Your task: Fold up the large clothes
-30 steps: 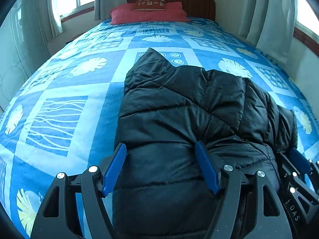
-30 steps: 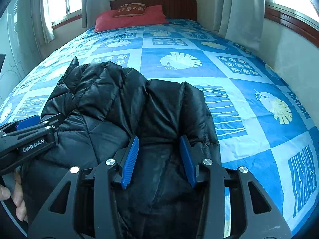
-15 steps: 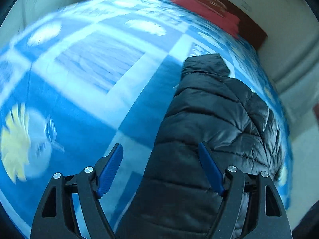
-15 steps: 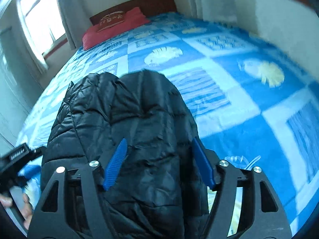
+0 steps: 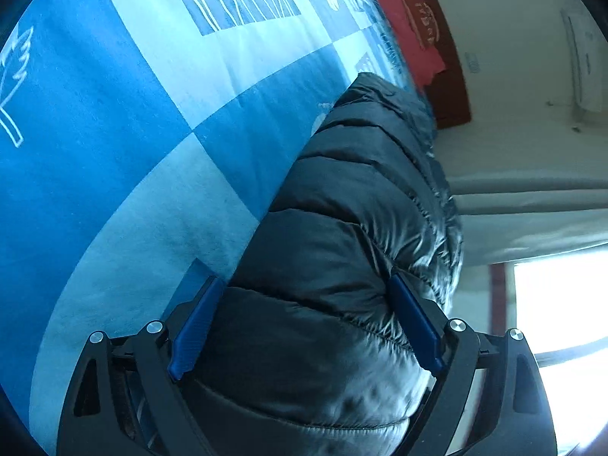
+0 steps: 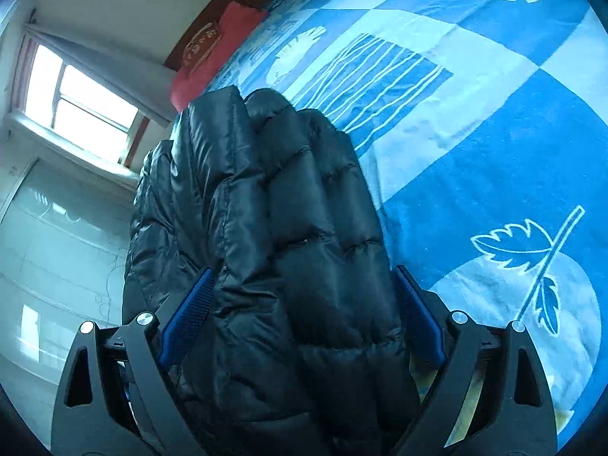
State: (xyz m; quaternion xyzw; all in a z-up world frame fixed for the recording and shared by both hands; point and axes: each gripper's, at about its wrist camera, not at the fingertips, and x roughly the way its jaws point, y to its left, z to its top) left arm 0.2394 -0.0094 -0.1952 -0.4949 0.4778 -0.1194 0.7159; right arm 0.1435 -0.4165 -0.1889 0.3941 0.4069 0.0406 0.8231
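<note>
A black quilted puffer jacket lies folded in a thick bundle on the blue patterned bed. My left gripper stands wide open with the bundle's near left end filling the gap between its blue pads, rolled to one side. The jacket also fills the right wrist view. My right gripper is wide open around the bundle's near right end, rolled the other way. Neither gripper's pads clearly press the fabric.
The blue bedspread stretches around the jacket on both sides. A red pillow and dark wooden headboard are at the far end. A window with curtains is on the left wall, another window on the right.
Both grippers have rolled sideways in opposite directions and moved in over the jacket's ends. The right gripper's jaws have opened wider. The jacket bundle now stands taller and narrower between them.
</note>
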